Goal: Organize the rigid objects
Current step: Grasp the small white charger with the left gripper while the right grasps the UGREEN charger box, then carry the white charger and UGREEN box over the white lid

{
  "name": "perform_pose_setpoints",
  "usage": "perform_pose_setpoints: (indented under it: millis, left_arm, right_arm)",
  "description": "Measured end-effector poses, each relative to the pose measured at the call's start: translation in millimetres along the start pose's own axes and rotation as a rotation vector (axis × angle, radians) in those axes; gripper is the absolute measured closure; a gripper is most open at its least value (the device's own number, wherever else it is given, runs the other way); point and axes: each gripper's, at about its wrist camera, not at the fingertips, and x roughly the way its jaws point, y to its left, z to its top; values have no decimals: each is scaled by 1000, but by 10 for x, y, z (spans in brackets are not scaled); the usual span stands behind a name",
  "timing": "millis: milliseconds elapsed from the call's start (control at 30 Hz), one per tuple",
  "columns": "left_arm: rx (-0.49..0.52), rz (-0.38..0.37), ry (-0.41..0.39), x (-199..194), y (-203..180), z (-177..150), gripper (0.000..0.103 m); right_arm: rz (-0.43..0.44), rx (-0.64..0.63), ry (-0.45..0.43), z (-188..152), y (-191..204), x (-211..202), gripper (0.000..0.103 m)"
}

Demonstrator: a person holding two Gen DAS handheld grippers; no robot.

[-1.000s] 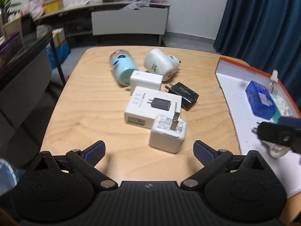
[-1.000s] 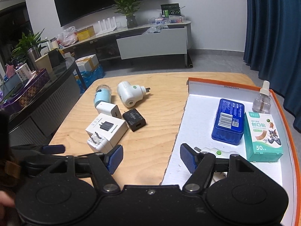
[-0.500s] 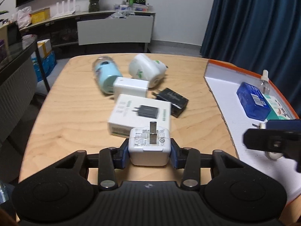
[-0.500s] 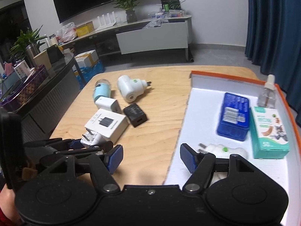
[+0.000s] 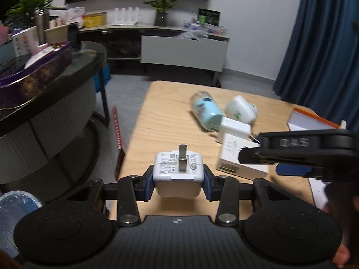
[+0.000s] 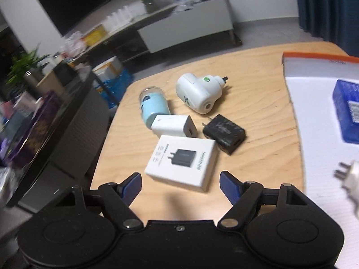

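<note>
My left gripper [image 5: 178, 180] is shut on a white square charger [image 5: 178, 173], prongs facing up, held above the wooden table [image 5: 166, 116] near its left edge. My right gripper [image 6: 180, 185] hovers just before a white charger box [image 6: 182, 162]; its jaws are opening and nothing sits between them. Behind the box lie a white adapter [image 6: 174, 125], a black charger [image 6: 224, 133], a light-blue cylinder [image 6: 152, 106] and a white round plug-in device [image 6: 198, 92]. The right gripper's body [image 5: 300, 150] crosses the left wrist view at right.
A white tray with an orange rim [image 6: 314, 58] stands at the right, holding a blue box [image 6: 349, 109] and a white plug [image 6: 351, 177]. A dark curved counter [image 5: 44, 103] stands left of the table. A person's fingers [image 5: 341, 255] show at the lower right.
My left gripper closed on the white square charger and lifted it away to the left. My right gripper swung left from the tray to the charger box and widened.
</note>
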Motion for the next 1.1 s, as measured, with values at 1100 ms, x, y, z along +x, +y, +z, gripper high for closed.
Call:
perform_pose_setpoints:
  millis: [1100]
  left_arm:
    - [-12,-90,-37,-212,-423,122,61]
  right_arm:
    - [-233,-290,-149,-131,-251,-1024,11]
